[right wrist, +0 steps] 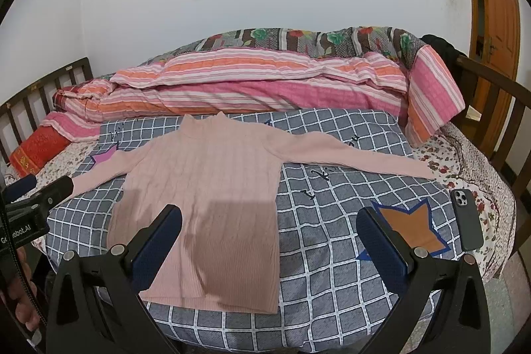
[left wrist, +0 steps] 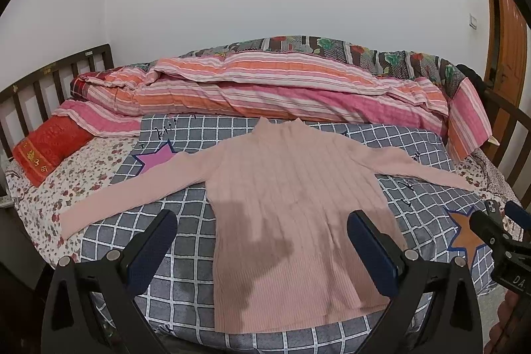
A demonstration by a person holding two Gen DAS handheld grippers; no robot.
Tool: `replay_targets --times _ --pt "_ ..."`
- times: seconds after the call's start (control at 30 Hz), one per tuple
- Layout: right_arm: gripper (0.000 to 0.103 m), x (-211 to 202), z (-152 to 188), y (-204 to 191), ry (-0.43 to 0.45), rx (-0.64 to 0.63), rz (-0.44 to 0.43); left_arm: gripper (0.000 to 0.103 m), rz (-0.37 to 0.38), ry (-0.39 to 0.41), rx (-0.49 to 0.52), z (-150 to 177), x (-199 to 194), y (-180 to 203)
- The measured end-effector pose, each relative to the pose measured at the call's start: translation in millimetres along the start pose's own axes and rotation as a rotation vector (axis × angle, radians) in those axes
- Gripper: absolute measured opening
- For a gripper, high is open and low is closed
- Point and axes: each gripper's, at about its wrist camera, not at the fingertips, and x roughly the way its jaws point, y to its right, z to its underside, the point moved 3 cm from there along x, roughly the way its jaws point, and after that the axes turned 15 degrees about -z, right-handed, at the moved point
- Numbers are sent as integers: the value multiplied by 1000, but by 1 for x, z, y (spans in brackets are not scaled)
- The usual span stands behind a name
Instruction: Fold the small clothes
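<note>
A pink ribbed sweater [left wrist: 292,194] lies flat, face up, on a grey checked cloth [left wrist: 186,208] on the bed, both sleeves spread out sideways, collar at the far side. It also shows in the right wrist view [right wrist: 205,194]. My left gripper [left wrist: 262,221] is open and empty, held above the sweater's hem. My right gripper [right wrist: 268,218] is open and empty, above the hem's right corner and the checked cloth [right wrist: 332,214]. Each gripper shows at the edge of the other's view.
A rolled striped quilt [left wrist: 265,88] lies along the far side of the bed. A red pillow [left wrist: 49,151] sits at the left. A dark phone [right wrist: 466,219] lies at the right on the floral sheet. Wooden bed rails stand left and right; a door is at the right.
</note>
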Motion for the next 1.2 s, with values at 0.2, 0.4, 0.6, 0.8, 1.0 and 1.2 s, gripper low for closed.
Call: replay_targets --times 0.2,0.4,0.6,0.8,1.0,1.2 --pt "103 0 3 2 -4 2 -1 103 -4 -1 -1 0 0 0" --pt "103 -2 5 4 -5 8 0 103 -12 -11 -12 4 -2 -2" --pt "103 -4 5 1 -12 -2 3 103 -17 -9 -18 7 -7 -5" --pt "103 -10 5 -1 -15 -10 3 103 -22 -7 -21 8 -14 -6" --pt "103 -17 5 -3 -10 -6 -4 103 -26 -5 -20 8 -20 -8" --pt "103 -18 2 -5 -16 -14 -8 103 -26 -17 -17 5 -20 -9"
